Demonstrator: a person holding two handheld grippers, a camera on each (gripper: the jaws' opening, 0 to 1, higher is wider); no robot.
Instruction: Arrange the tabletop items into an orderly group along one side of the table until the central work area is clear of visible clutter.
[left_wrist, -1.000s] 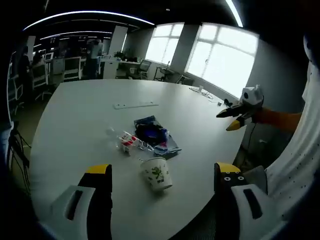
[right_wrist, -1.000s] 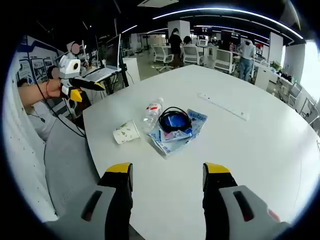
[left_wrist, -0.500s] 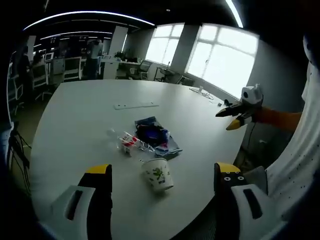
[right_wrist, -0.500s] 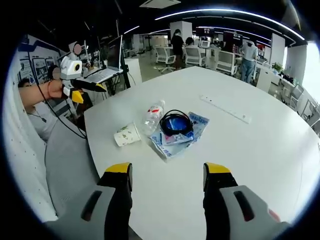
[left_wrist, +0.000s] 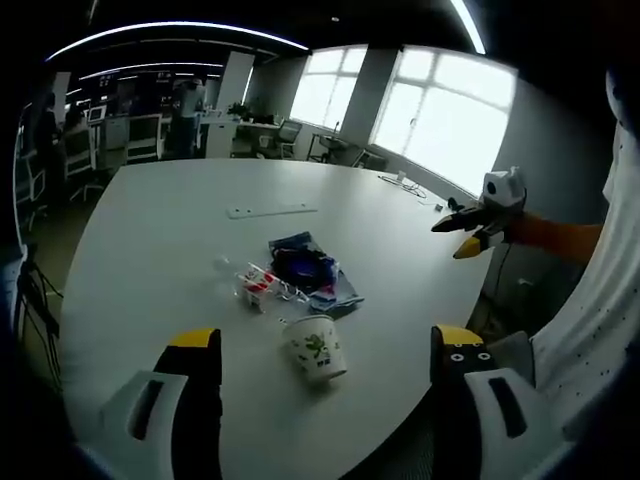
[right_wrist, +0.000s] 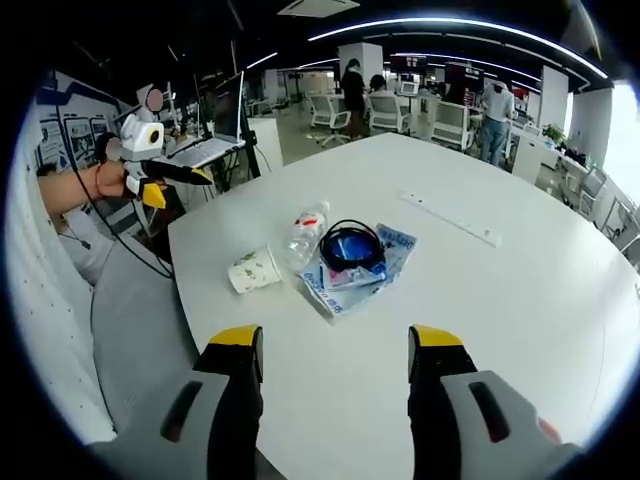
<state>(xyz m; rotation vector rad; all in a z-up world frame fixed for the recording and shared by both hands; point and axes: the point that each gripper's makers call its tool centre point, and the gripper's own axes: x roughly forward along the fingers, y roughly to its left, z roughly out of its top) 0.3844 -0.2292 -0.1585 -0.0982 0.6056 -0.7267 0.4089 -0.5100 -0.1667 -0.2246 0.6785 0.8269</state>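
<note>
— Where does the clutter sit?

— In a tight heap near the worktop's (right_wrist: 520, 300) near edge: a paper cup (right_wrist: 253, 268) on its side, a clear water bottle (right_wrist: 304, 230) touching it, then a coiled black cable (right_wrist: 350, 243) atop a blue packet (right_wrist: 368, 262). A long ruler (right_wrist: 450, 217) lies well apart, beyond the packet.

— And the grippers?

— The left gripper (left_wrist: 325, 345) and right gripper (right_wrist: 335, 340) hang short of the cup, jaws spread and empty, probably lining up a first pick. Nothing looks shifted aside yet.
</note>
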